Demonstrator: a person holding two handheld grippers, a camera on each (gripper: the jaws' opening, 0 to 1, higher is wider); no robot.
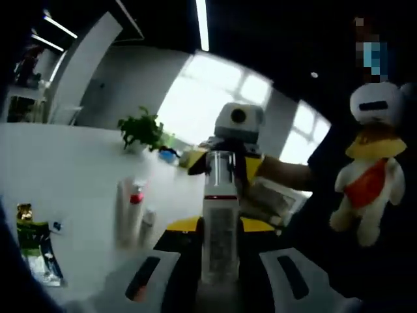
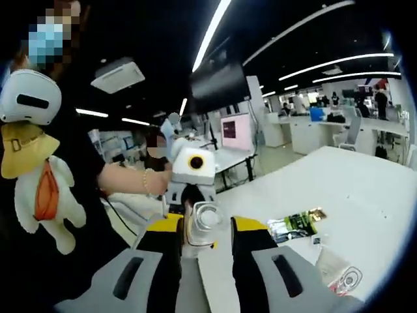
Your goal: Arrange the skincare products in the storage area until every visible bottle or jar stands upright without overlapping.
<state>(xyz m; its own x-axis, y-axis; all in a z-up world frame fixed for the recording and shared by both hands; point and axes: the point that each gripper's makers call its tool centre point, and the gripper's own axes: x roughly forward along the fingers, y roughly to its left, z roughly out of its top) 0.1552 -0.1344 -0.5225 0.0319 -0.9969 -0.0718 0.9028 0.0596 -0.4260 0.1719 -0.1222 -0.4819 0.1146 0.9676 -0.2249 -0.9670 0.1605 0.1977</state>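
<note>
Across the left gripper view spreads the white surface (image 1: 71, 169), and a person in dark clothing stands at its far edge with a plush toy (image 1: 370, 176) hanging at the chest. Between the two cameras a clear bottle (image 1: 218, 222) with a transparent cap and a red band under its neck is held up off the surface — the left gripper (image 1: 218, 277) has its fingers clenched on the lower body, while the right gripper (image 1: 234, 140) meets it from the opposite side near the top. From the right gripper view the same bottle (image 2: 203, 225) appears end-on, cap towards the lens, pinched between the yellow-tipped black fingers of the right gripper (image 2: 205, 238); the left gripper (image 2: 189, 173) sits just behind it, a hand wrapped round its grip. On the surface stand a white tube with a red cap (image 1: 130, 208) and a shorter small bottle (image 1: 148, 222) just beside it, both upright. A green sachet (image 1: 36, 251) lies flat near the surface's near edge, well apart from them. A potted plant (image 1: 142, 134) stands farther back — beside it something blue, too small to tell.
</note>
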